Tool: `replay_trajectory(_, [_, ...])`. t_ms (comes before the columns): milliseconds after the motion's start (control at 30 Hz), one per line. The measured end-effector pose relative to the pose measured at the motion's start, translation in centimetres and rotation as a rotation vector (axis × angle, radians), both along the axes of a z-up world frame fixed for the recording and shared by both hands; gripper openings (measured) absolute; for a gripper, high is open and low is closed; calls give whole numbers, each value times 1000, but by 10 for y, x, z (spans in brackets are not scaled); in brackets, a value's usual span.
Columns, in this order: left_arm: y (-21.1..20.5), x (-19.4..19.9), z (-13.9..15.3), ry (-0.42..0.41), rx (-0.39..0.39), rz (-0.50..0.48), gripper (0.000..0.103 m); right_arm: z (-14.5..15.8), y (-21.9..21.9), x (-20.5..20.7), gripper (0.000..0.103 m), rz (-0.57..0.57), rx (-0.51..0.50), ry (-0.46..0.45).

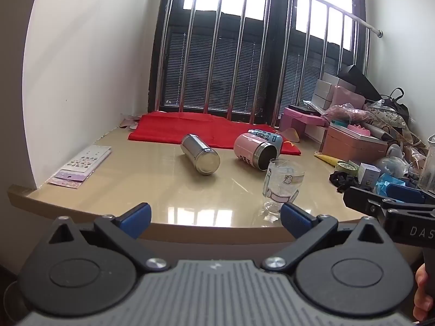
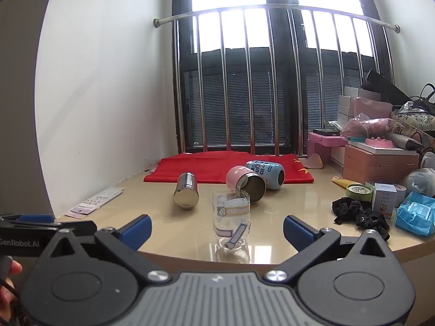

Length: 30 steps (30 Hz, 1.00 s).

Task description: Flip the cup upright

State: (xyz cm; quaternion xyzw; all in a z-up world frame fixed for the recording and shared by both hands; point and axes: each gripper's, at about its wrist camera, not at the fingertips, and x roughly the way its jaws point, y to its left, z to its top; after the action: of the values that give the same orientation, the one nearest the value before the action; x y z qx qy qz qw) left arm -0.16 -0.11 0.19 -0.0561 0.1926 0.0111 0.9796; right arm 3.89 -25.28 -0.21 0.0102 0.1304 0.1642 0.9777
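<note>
A clear glass cup with cartoon print stands upright near the table's front edge. Three cups lie on their sides behind it: a steel one, a pink one and a blue one. My left gripper is open and empty at the front edge, left of the glass. My right gripper is open and empty, with the glass just beyond its fingers. The right gripper also shows in the left wrist view.
A red cloth lies at the back by the barred window. Sticker sheets lie at the left by the wall. Boxes, bags, a black cloth and small items crowd the right side.
</note>
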Motion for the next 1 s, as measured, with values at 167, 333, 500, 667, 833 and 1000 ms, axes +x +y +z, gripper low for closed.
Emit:
replay_trajectory(167, [-1,-1,1,-1,0,-1,103,0,0,0,103,0,-2,1])
replay_trajectory(333, [-1,-2,1,-1,0,0,103,0,0,0,103,0,-1,1])
replay_trajectory(500, [0,-2,1,-2,0,0,103,0,0,0,103,0,-1,1])
replay_trajectory(667, [0,-2,1,-3,0,-1,103,0,0,0,103,0,-1,1])
replay_trajectory(833, [-1,-2,1,-3,-1,-1,103,0,0,0,103,0,-1,1])
replay_trajectory(1000, [0,-2,1,-4,0,-1,103,-1,0,1,103,0,-1,0])
